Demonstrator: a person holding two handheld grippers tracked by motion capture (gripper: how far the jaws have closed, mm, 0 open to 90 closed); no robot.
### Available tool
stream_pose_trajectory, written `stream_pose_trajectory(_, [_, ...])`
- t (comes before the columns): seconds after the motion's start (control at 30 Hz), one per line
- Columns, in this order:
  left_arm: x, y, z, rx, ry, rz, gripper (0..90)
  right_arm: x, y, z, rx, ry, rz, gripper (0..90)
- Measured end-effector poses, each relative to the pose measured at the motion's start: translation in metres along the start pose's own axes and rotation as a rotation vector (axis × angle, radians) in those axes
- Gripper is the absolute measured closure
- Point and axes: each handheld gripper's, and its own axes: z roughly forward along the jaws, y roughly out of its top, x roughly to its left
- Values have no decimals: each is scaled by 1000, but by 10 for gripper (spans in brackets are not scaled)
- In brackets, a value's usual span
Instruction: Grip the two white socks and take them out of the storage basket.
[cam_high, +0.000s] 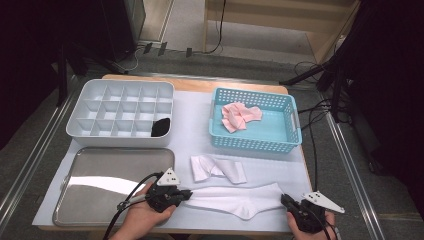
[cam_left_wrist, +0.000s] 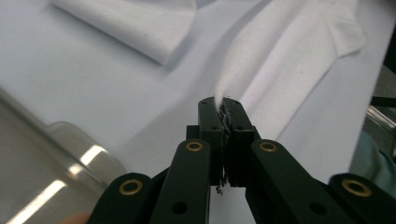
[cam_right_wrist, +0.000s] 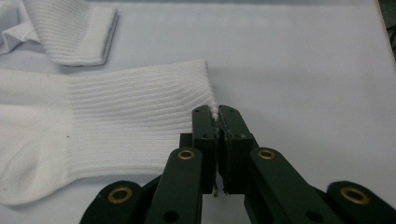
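One white-covered table (cam_high: 200, 127), cable-strewn floor (cam_high: 240, 62)

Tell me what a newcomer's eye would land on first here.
The long white sock stretched flat along the table's near edge, with the left gripper pinching one end and the right gripper the ribbed cuff. Next, the blue basket at right holding pink socks, and a second white sock crumpled mid-table.

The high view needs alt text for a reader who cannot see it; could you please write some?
Two hand-held grippers, left gripper and right gripper, pinch opposite ends of a white sock stretched flat on a white mat. Behind lie another white sock, a steel tray, a white divided box and a blue basket holding pink cloth.
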Motion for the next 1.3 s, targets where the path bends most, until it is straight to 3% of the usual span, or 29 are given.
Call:
stream_pose_trajectory(0.13, [-2,0,3,-1,-5,5,887,-3,6,11,3,34,-39,825])
stream_pose_trajectory(0.2, [-1,0,2,-22,14,-3,860,-2,8,17,-15,17,-41,685])
stream_pose_trajectory(0.23, [0,1,1,-39,24,-6,819,-1,9,17,-31,14,-27,673])
stream_pose_trajectory(0.33, [2,2,-1,-87,27,-26,719,8,14,12,-94,57,-16,647])
stream_pose_trajectory(0.43, [6,6,-3,-131,46,-54,666,23,24,16,-123,107,-18,655])
stream_pose_trajectory(0.47, [7,7,-3,-140,51,-59,655,32,29,23,-113,132,-27,655])
stream_pose_trajectory(0.57, [10,13,-4,-158,75,-68,646,54,39,45,-59,148,-76,651])
stream_pose_trajectory(0.77, [15,29,4,-198,124,-88,621,77,50,83,22,111,-117,592])
stream_pose_trajectory(0.87, [15,36,12,-184,124,-83,613,85,45,87,19,84,-157,635])
stream_pose_trajectory(1.0, [8,43,24,-144,132,-43,594,91,43,87,23,92,-178,799])
stream_pose_trajectory(1.1, [-1,48,36,-91,195,8,542,90,44,86,20,114,-153,843])
stream_pose_trajectory(1.2, [-8,50,45,-58,253,30,530,87,44,84,12,127,-135,851])
stream_pose_trajectory(1.27, [-12,52,51,-39,306,51,601,86,45,81,-7,140,-128,852])
stream_pose_trajectory(1.3, [-12,53,50,-54,310,35,680,84,46,79,-14,147,-115,852])
